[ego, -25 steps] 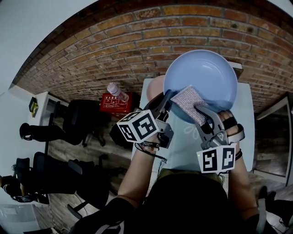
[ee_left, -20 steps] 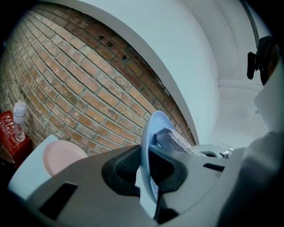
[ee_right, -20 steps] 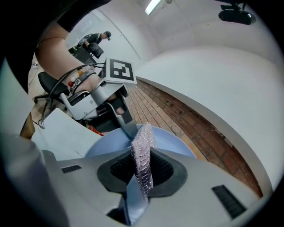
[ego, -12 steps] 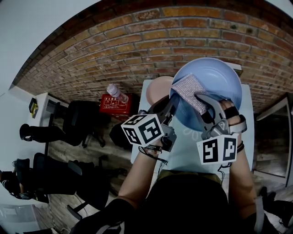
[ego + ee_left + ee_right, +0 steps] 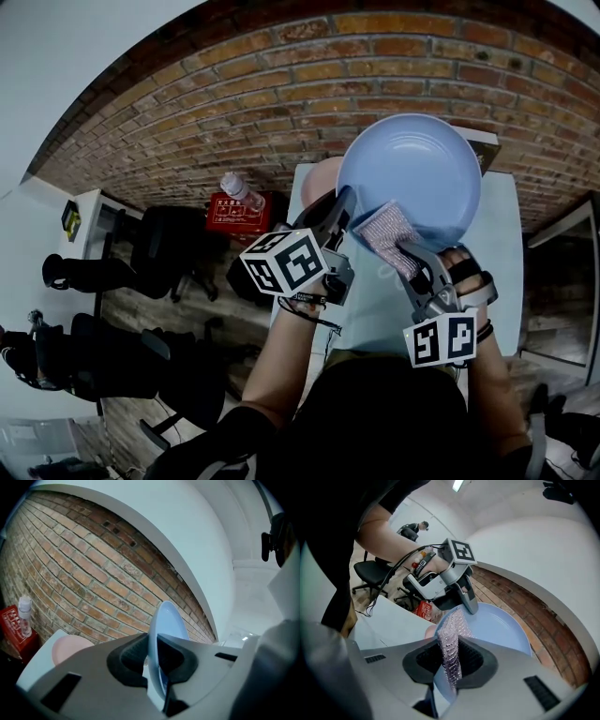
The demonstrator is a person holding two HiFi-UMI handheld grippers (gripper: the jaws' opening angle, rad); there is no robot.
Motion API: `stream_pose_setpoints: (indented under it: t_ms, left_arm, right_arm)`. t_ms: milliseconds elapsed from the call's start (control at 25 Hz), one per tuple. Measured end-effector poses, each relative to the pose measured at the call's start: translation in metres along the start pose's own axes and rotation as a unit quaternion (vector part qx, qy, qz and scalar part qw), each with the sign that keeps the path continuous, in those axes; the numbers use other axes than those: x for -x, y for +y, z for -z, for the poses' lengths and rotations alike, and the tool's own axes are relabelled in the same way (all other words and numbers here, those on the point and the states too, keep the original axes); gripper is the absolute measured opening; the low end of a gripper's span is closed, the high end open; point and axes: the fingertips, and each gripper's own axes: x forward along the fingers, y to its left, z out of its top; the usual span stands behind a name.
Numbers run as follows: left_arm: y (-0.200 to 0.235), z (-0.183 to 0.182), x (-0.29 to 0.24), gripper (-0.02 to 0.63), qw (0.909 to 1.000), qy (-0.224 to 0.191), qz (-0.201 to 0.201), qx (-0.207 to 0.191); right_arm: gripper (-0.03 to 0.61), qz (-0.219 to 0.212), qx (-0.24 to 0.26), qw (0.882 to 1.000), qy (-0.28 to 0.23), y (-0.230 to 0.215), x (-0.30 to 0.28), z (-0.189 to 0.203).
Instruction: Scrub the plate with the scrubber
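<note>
My left gripper (image 5: 343,210) is shut on the left rim of a pale blue plate (image 5: 412,173), holding it up on edge above the table. In the left gripper view the plate (image 5: 165,630) stands edge-on between the pads. My right gripper (image 5: 401,248) is shut on a silvery mesh scrubber (image 5: 384,232), which lies against the plate's lower left face. In the right gripper view the scrubber (image 5: 451,645) sticks up between the jaws in front of the plate (image 5: 497,627), with the left gripper (image 5: 469,604) clamped on the rim just beyond.
A pale table (image 5: 375,309) lies under both grippers, with a pink plate (image 5: 321,180) on its far left corner. A brick wall (image 5: 234,103) runs behind. A plastic bottle (image 5: 240,189) and a red box (image 5: 236,216) sit left of the table, near black office chairs (image 5: 173,248).
The right gripper has drawn the scrubber down the plate's face, from the upper left part to the lower left edge. The plate and the left gripper have shifted slightly left.
</note>
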Motion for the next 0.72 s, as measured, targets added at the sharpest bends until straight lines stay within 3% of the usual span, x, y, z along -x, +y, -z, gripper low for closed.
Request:
stream_pose_setpoints:
  t_ms: [160, 400, 720]
  left_arm:
    - [-0.001, 0.001, -0.002, 0.045, 1.0, 0.002, 0.003, 0.003]
    - [-0.007, 0.007, -0.007, 0.044, 0.9998, 0.014, 0.017, 0.005]
    - [-0.009, 0.007, -0.01, 0.046, 0.9996, 0.015, 0.024, 0.008]
  right_arm:
    - [0.091, 0.015, -0.003, 1.0, -0.001, -0.01, -0.001, 0.001]
    - [0.091, 0.073, 0.003, 0.997, 0.009, -0.054, -0.007, 0.004]
    - [0.091, 0.124, -0.027, 0.99, 0.064, -0.095, 0.0, 0.041]
